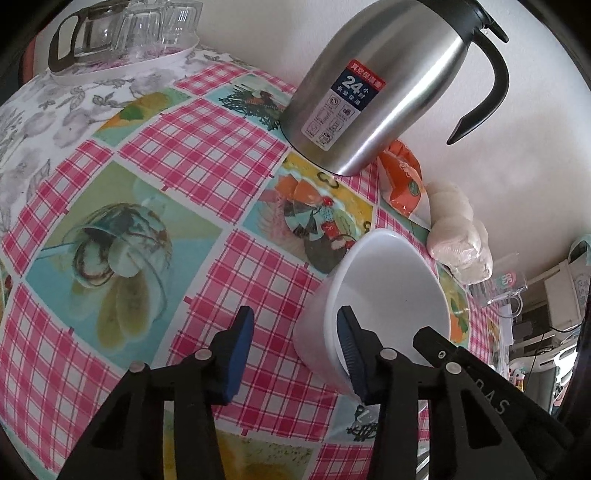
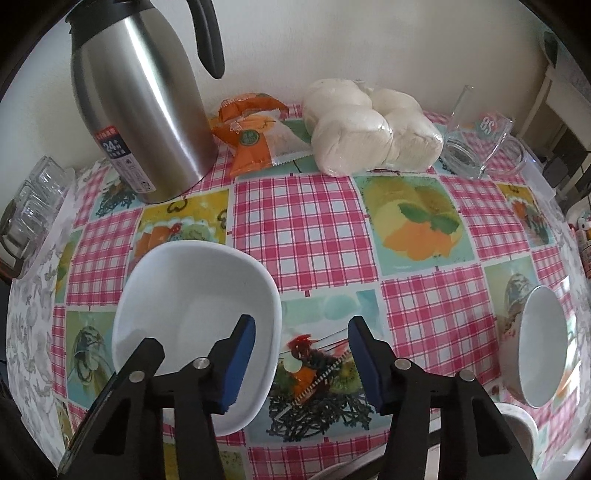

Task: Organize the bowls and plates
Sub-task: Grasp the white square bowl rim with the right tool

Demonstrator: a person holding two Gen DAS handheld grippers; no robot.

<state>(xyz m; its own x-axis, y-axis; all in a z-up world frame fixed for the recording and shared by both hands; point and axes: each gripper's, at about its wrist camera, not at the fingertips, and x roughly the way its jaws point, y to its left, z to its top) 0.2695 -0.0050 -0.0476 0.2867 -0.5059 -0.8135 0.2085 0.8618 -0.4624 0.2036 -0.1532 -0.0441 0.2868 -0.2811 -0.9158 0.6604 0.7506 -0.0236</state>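
The white bowl (image 1: 388, 295) sits on the worktop (image 1: 221, 184), which carries a pink check cloth. Left tool (image 1: 295, 354): one blue pad lies inside the bowl against its near rim, the other stands outside on the cloth — the wall is between them, no squeeze evident, so released. Right tool (image 2: 301, 360): its left pad hangs over the bowl's (image 2: 192, 295) interior, its right pad over the cloth beyond the rim — likewise released, nothing gripped. No earlier view is supplied.

Surroundings: a steel vacuum flask (image 2: 144, 99) stands behind the bowl, near the wall. Beside it lie an orange snack packet (image 2: 255, 136) and wrapped steamed buns (image 2: 369, 129), then a glass mug (image 2: 476, 144). A second white bowl (image 2: 539, 339) sits well apart at the right edge. A tray of glassware (image 1: 125, 33) occupies the far left corner. Nothing obstructs either tool.
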